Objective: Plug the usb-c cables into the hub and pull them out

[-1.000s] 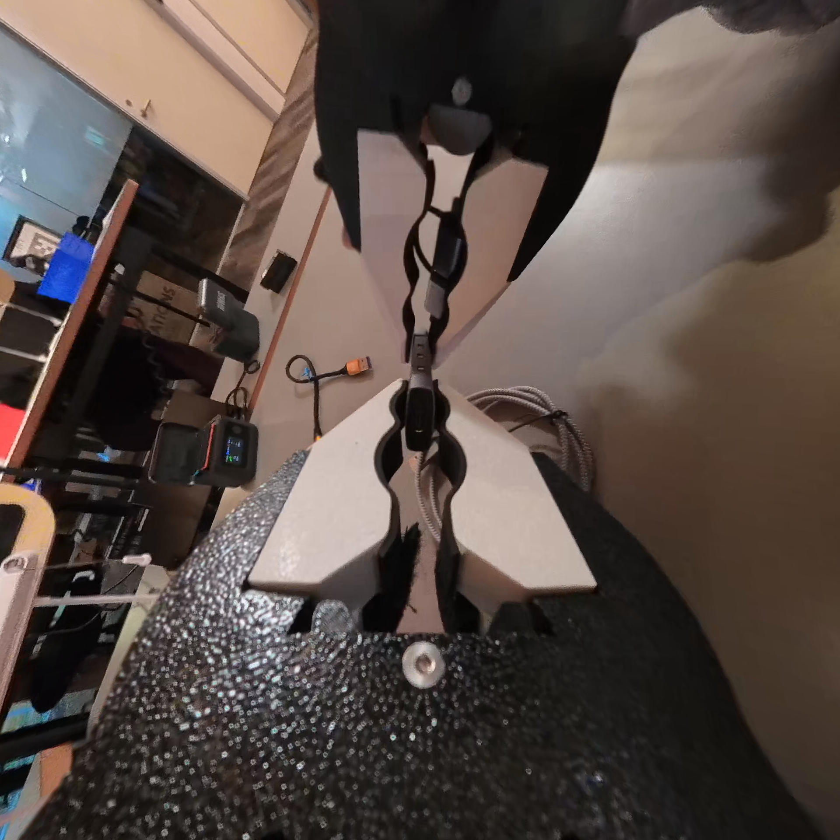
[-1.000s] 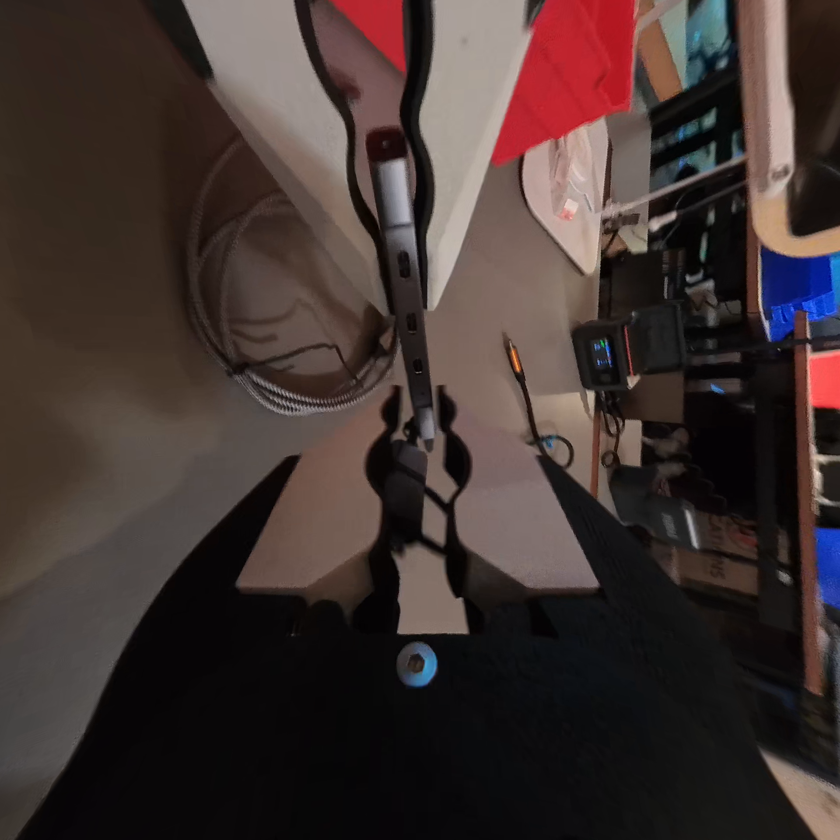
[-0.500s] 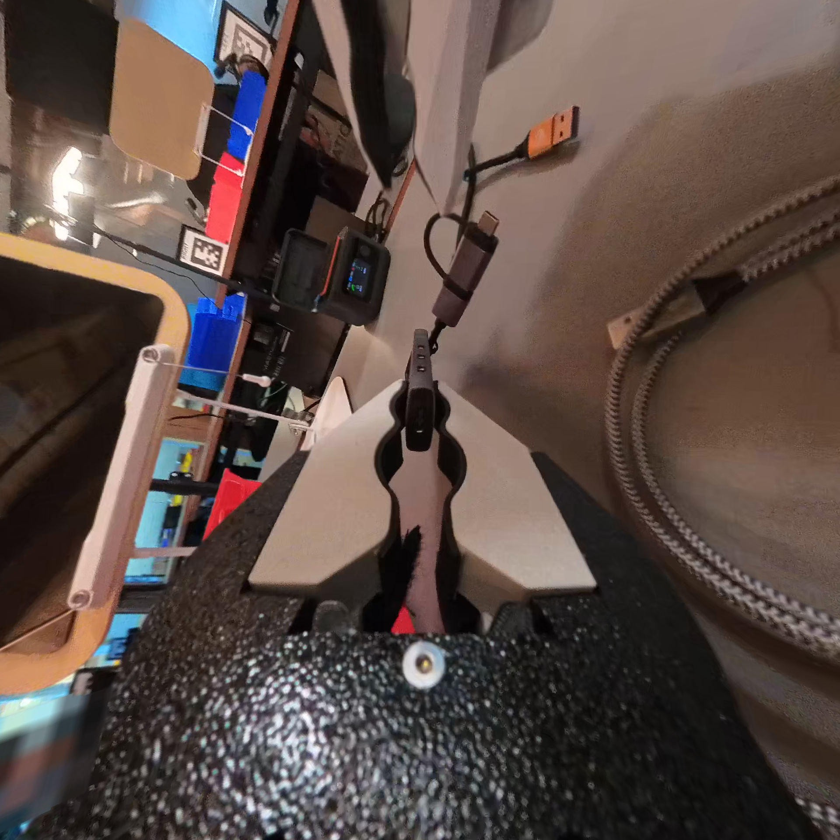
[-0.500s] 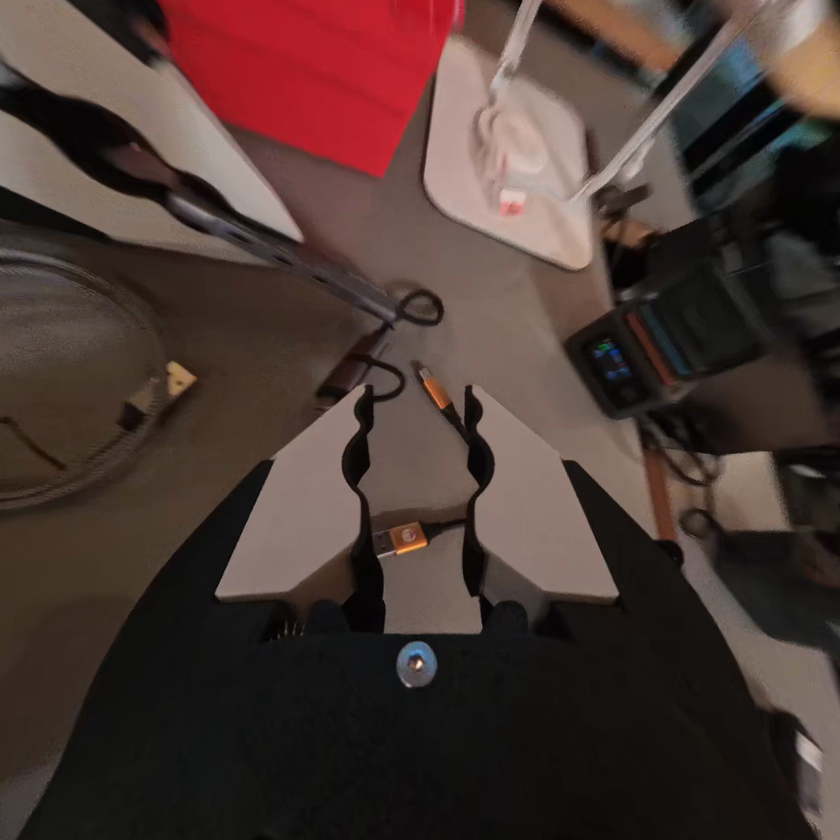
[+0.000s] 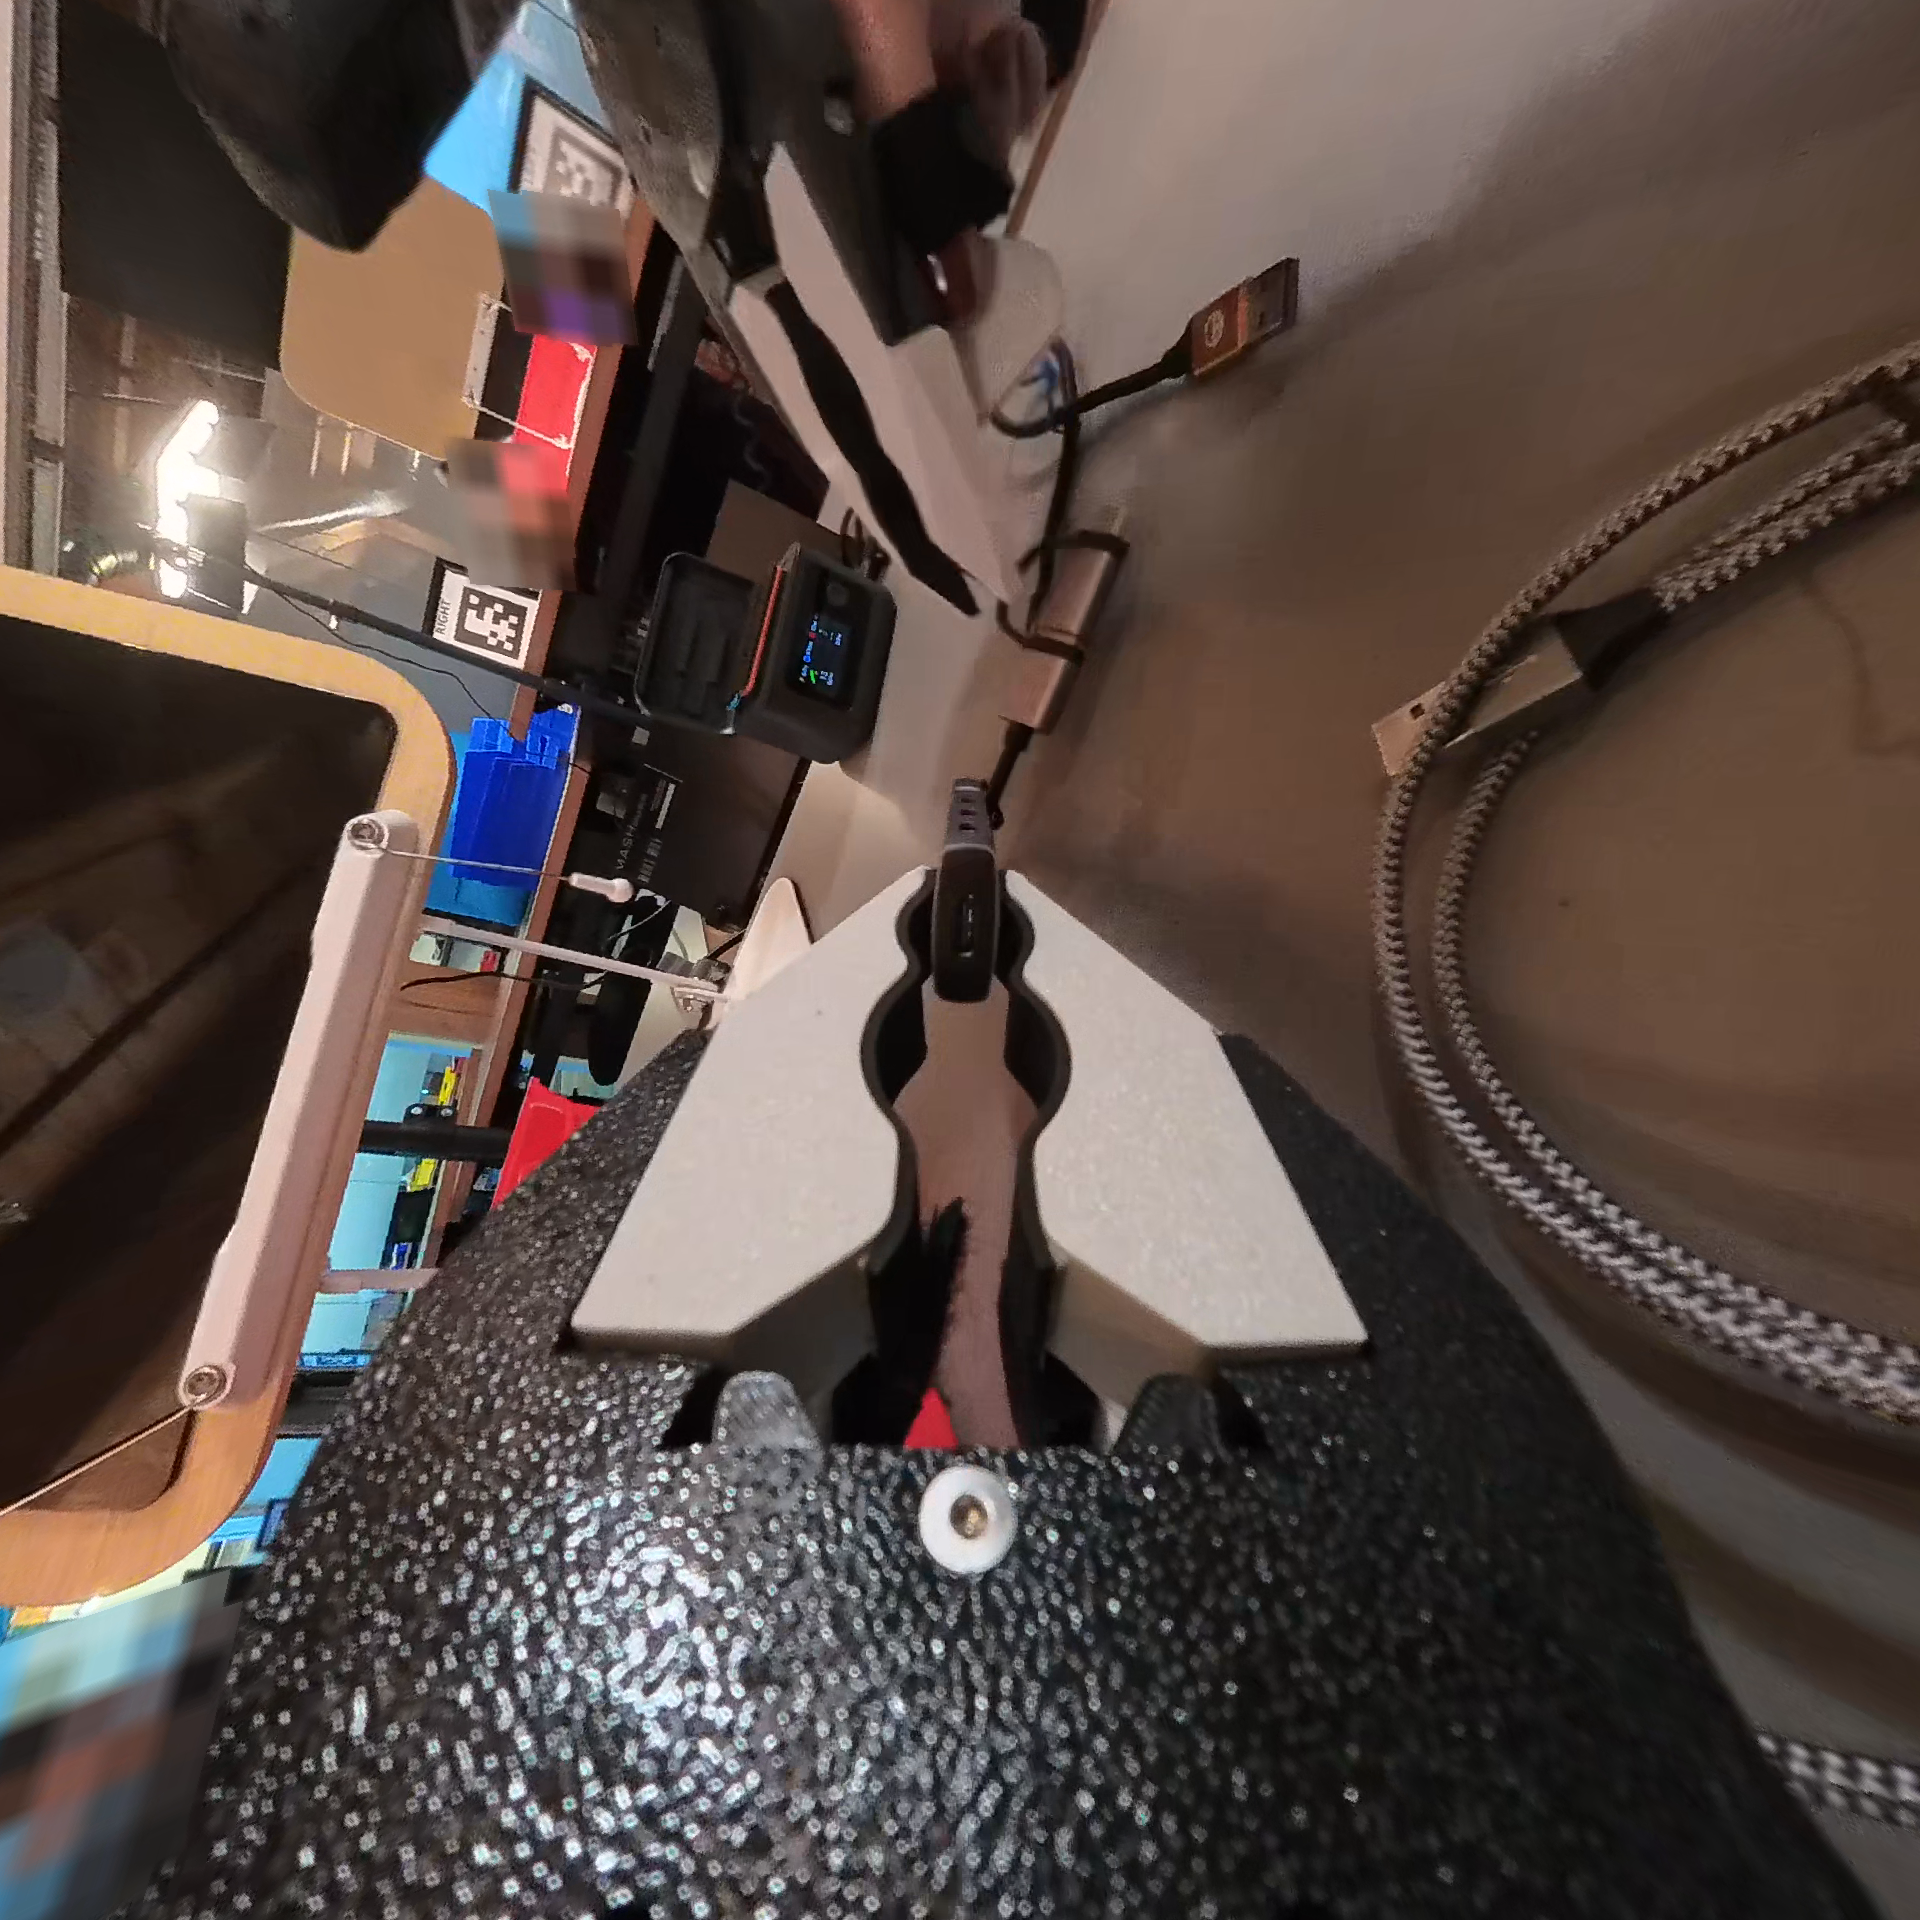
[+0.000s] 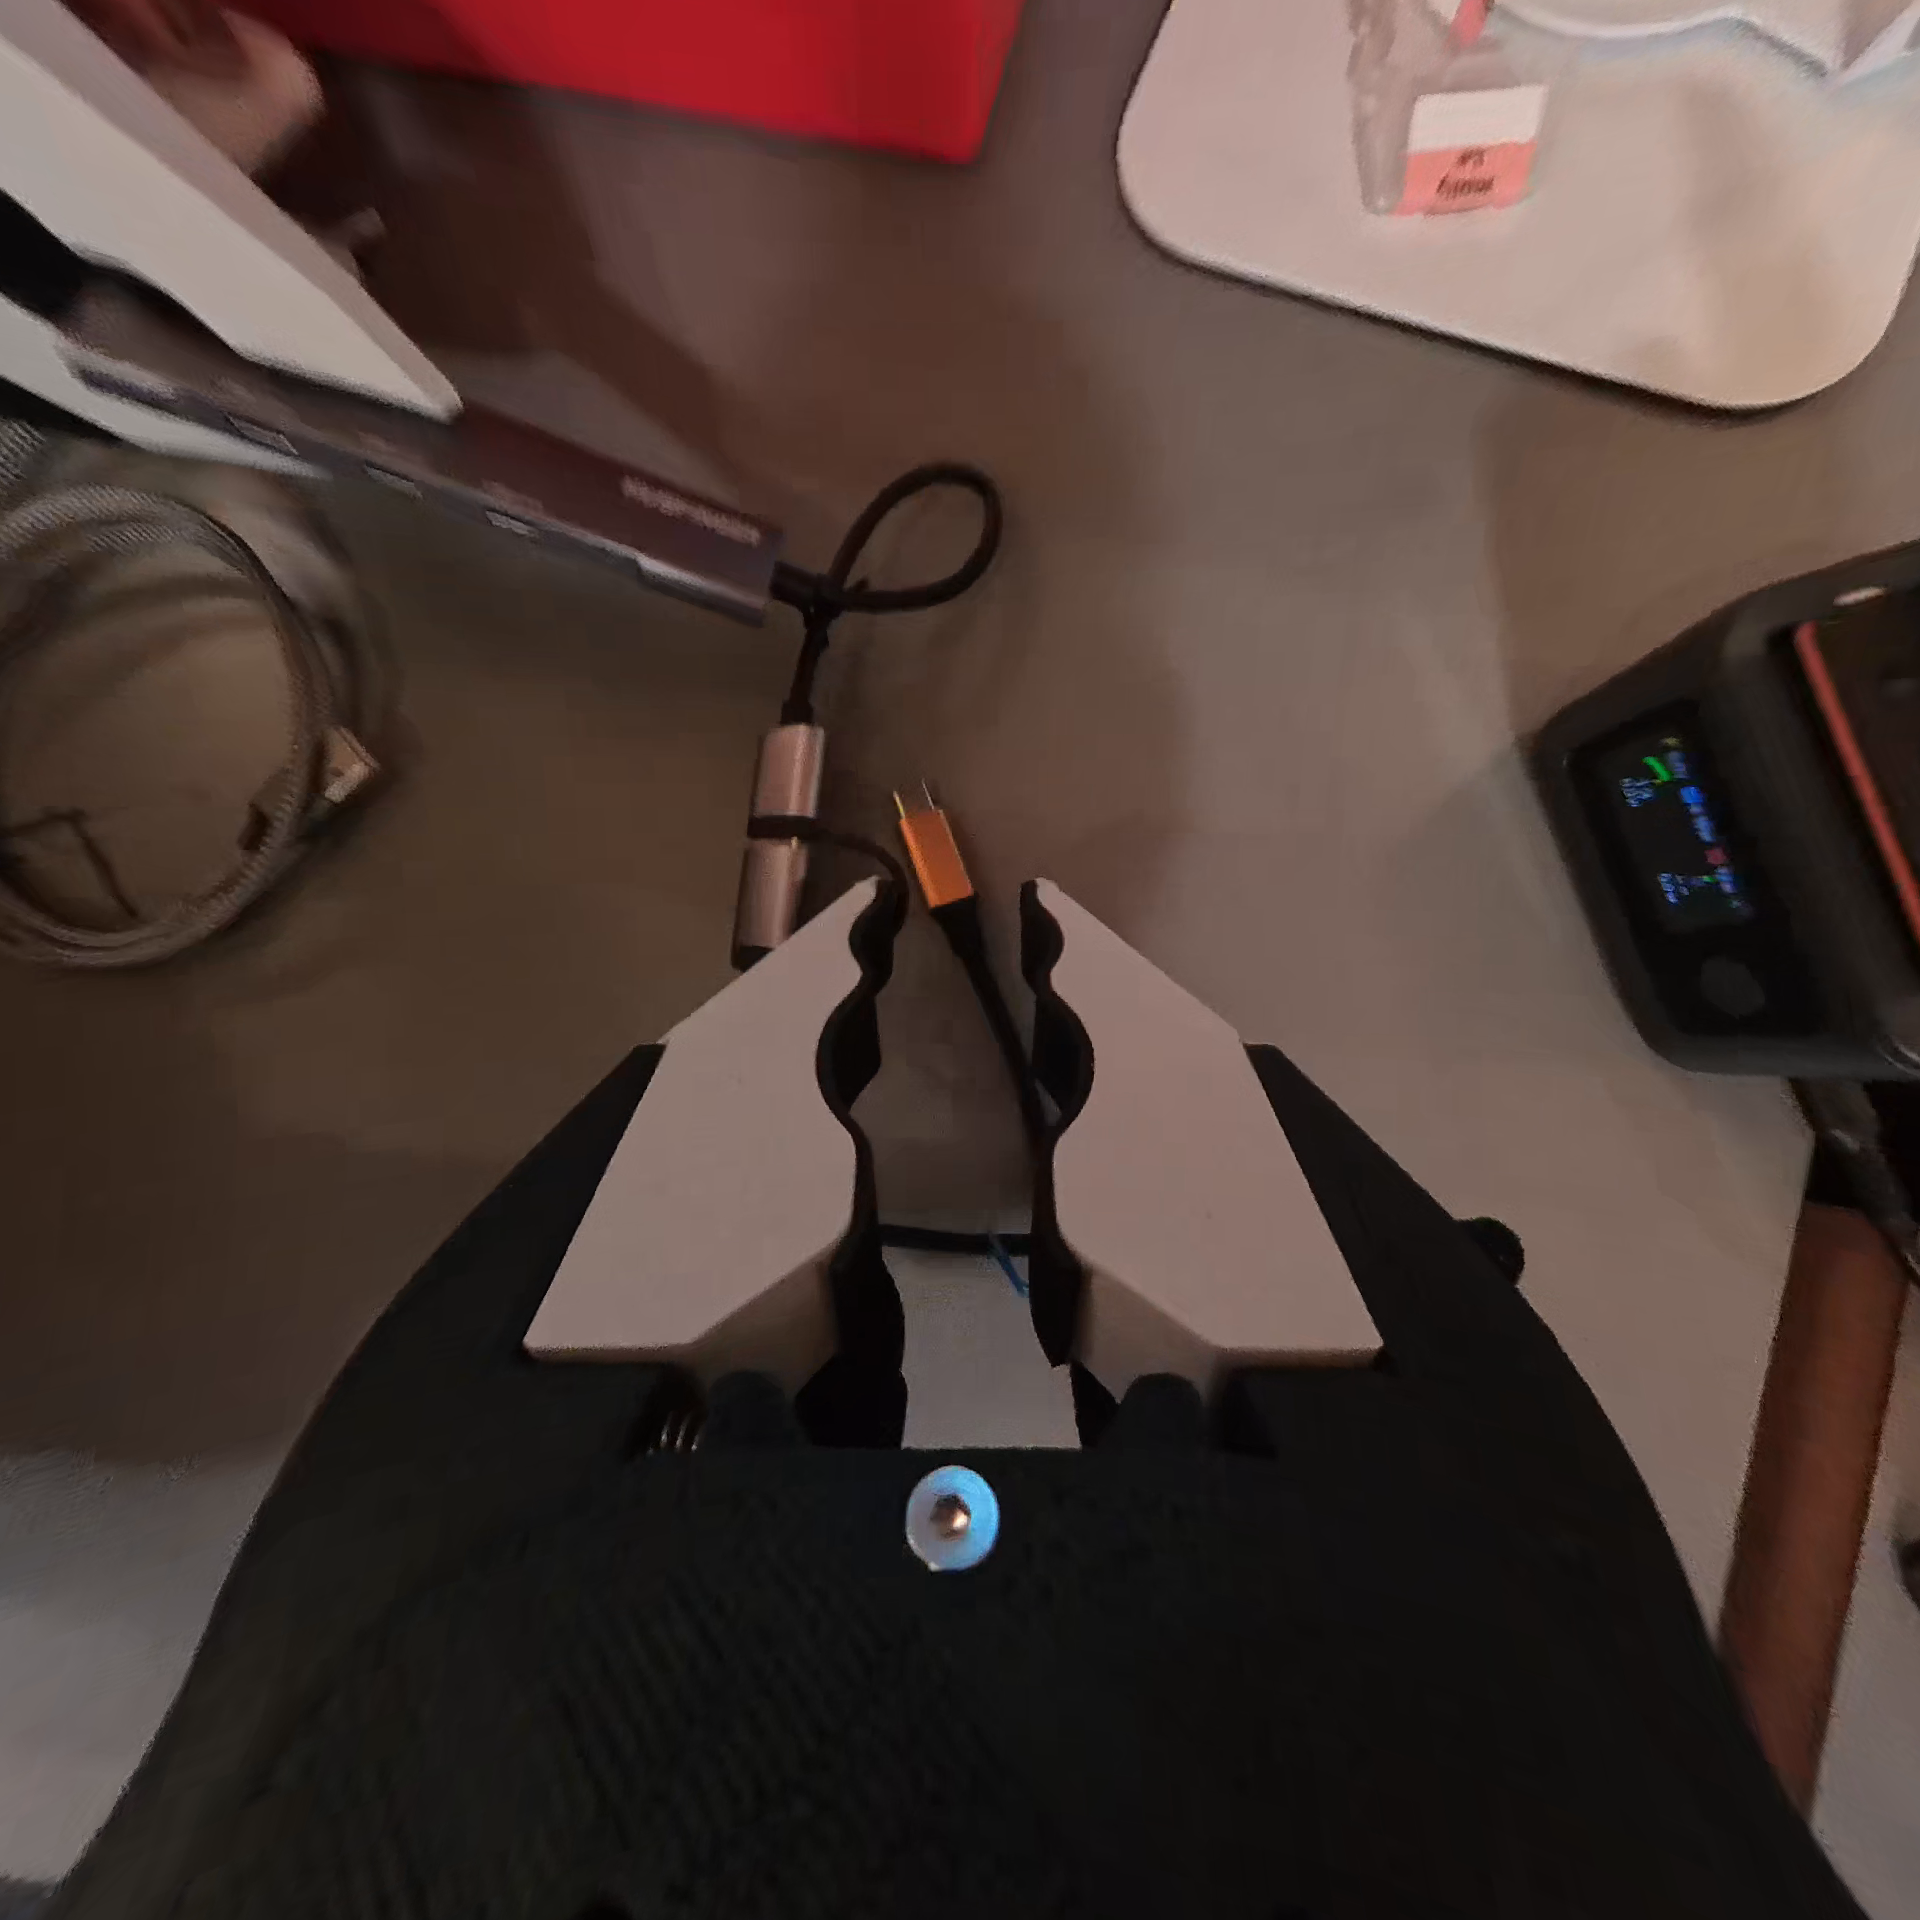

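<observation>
My left gripper [image 5: 964, 883] is shut on one end of the slim dark grey hub [image 5: 961, 925] and holds it over the table. In the right wrist view the hub [image 6: 582, 499] reaches out from the left gripper's white fingers [image 6: 208, 260]. Its short black tail cable ends in a silver plug [image 6: 779, 831] lying on the table. My right gripper [image 6: 956, 894] is open and low over the table. An orange USB-C plug [image 6: 935, 857] lies at its fingertips, and its black cable runs back between the fingers. The same cable's orange USB-A plug [image 5: 1247, 317] lies farther off.
A coiled braided grey cable [image 5: 1507, 935] lies beside the hub; it also shows in the right wrist view [image 6: 156, 727]. A dark power station with a lit screen [image 6: 1714, 862] stands at the right, near the table edge. A white pad [image 6: 1558, 260] and a red box [image 6: 675, 62] lie beyond. One gripper's finger ends stand about 12 centimeters off the other's.
My right gripper let go of the silver plug it held at the hub, opened, and moved down to the orange cable. My left gripper has swung round with the hub still in it.
</observation>
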A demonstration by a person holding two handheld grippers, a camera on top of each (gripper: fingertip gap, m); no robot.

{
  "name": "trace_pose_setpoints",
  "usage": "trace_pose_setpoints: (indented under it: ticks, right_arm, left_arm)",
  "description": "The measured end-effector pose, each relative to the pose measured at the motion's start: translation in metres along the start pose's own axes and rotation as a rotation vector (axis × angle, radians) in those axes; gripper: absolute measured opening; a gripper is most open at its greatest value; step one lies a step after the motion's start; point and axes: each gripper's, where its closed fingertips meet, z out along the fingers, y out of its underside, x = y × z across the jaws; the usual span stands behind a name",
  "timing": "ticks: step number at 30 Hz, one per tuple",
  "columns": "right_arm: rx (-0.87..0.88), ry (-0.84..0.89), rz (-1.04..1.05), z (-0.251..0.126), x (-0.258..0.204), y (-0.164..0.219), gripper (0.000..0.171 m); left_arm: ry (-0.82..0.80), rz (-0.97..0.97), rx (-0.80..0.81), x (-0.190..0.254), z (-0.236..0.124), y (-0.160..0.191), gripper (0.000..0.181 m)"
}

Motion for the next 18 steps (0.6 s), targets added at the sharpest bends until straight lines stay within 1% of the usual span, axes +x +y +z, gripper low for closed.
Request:
trace_pose_setpoints:
  ticks: [2, 5, 6, 8, 10, 11, 12, 13, 14, 16, 17, 18]
  right_arm:
    - [0.049, -0.044, 0.058, -0.012, 0.000, -0.008, 0.023]
    - [0.051, -0.078, 0.091, -0.021, 0.000, -0.007, 0.025]
    - [0.089, -0.103, 0.114, -0.024, -0.001, -0.013, 0.025]
    - [0.210, -0.183, 0.187, -0.033, -0.005, -0.029, 0.023]
    - [0.381, -0.246, 0.243, -0.050, -0.003, -0.048, 0.024]
    - [0.460, -0.268, 0.263, -0.060, -0.001, -0.055, 0.024]
    - [0.503, -0.267, 0.277, -0.065, 0.003, -0.056, 0.025]
    - [0.483, -0.236, 0.283, -0.062, 0.008, -0.050, 0.026]
    - [0.394, -0.186, 0.270, -0.052, 0.011, -0.036, 0.027]
    - [0.145, -0.110, 0.190, -0.025, 0.009, 0.000, 0.031]
    - [0.054, -0.083, 0.140, -0.015, 0.007, 0.012, 0.032]
    - [0.009, -0.070, 0.095, -0.009, 0.005, 0.016, 0.031]
  left_arm:
    - [0.000, -0.005, 0.006, -0.001, -0.001, -0.001, 0.007]
    - [-0.022, -0.009, 0.012, -0.004, -0.003, -0.004, 0.007]
    - [-0.040, -0.013, 0.012, -0.007, -0.005, -0.004, 0.007]
    - [-0.078, -0.029, 0.010, -0.013, -0.008, -0.004, 0.007]
    - [-0.073, -0.057, 0.012, -0.014, -0.010, -0.004, 0.007]
    - [-0.074, -0.061, 0.014, -0.014, -0.011, -0.004, 0.007]
    - [-0.076, -0.062, 0.013, -0.014, -0.013, -0.004, 0.007]
    - [-0.074, -0.066, 0.016, -0.015, -0.014, -0.004, 0.007]
    - [-0.066, -0.072, 0.023, -0.015, -0.015, -0.005, 0.007]
    - [-0.054, -0.075, 0.027, -0.013, -0.014, -0.004, 0.007]
    - [-0.044, -0.073, 0.033, -0.011, -0.014, -0.005, 0.007]
    - [-0.038, -0.072, 0.038, -0.009, -0.013, -0.005, 0.007]
